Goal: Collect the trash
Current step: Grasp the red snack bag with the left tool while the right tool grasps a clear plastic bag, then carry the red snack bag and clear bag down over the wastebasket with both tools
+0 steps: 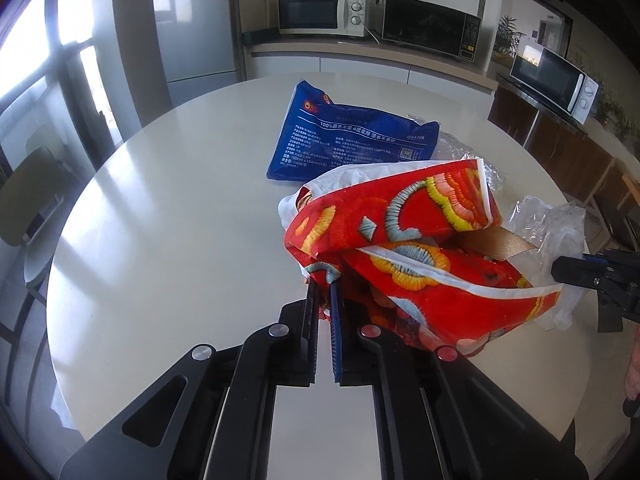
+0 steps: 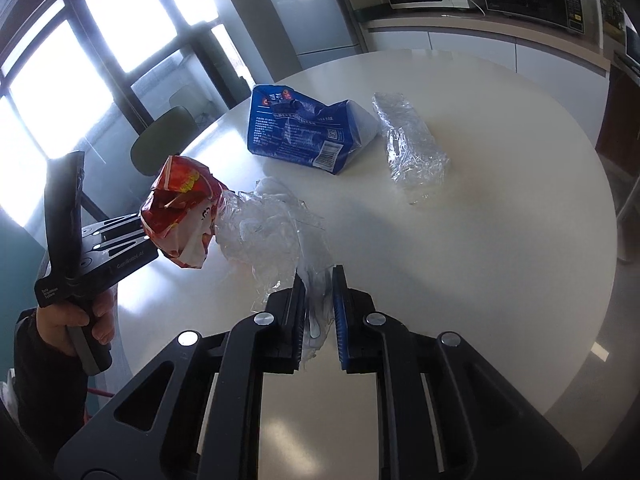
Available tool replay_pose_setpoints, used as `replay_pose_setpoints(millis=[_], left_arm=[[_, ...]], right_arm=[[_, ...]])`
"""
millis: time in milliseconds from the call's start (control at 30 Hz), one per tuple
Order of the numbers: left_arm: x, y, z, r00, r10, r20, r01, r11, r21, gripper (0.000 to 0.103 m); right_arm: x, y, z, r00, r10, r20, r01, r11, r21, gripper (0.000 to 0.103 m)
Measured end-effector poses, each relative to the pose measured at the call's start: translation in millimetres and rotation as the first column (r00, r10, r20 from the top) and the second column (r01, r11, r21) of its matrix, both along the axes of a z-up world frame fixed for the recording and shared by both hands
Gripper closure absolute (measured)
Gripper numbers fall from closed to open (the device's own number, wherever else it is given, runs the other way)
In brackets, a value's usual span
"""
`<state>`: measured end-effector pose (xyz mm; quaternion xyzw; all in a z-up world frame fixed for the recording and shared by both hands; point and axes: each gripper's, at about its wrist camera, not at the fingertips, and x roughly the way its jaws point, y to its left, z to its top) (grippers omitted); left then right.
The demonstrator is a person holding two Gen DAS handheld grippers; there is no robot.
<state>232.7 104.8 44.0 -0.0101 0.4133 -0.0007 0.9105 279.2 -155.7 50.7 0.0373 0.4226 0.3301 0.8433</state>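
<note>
Red crinkled wrapper (image 1: 404,248); clear crumpled film (image 2: 272,232)

Two close wrist views, angled down; shared white table (image 1: 160,240)

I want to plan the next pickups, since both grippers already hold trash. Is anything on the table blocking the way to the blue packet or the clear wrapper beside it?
Nothing visible blocks them. The blue packet and clear wrapper lie in the open on the white table, with bare tabletop on their near side.
</note>
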Motion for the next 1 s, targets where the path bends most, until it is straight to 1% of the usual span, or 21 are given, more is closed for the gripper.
replay_pose_setpoints(millis=[300, 500, 600, 733, 1000], left_arm=[[-60, 3, 7, 0.999, 0.02, 0.031, -0.019, 0.999, -0.034, 0.098], [-100, 3, 4, 0.999, 0.028, 0.038, -0.025, 0.997, -0.076, 0.098], [-117, -1, 2, 0.999, 0.038, 0.037, -0.036, 0.998, -0.06, 0.098], [-137, -9, 2, 0.999, 0.019, 0.043, -0.017, 0.998, -0.059, 0.098], [-179, -22, -5, 0.999, -0.003, 0.047, 0.008, 0.994, -0.111, 0.098]], right_arm=[[-48, -20, 10, 0.999, 0.039, 0.008, -0.039, 0.999, 0.005, 0.091], [-80, -29, 12, 0.997, 0.073, 0.007, -0.073, 0.997, 0.001, 0.091], [-96, -31, 13, 0.996, 0.089, 0.023, -0.089, 0.996, -0.014, 0.091], [-114, -33, 11, 0.994, 0.104, 0.022, -0.103, 0.994, -0.017, 0.091], [-154, -38, 7, 0.989, 0.148, 0.012, -0.147, 0.989, -0.024, 0.091]])
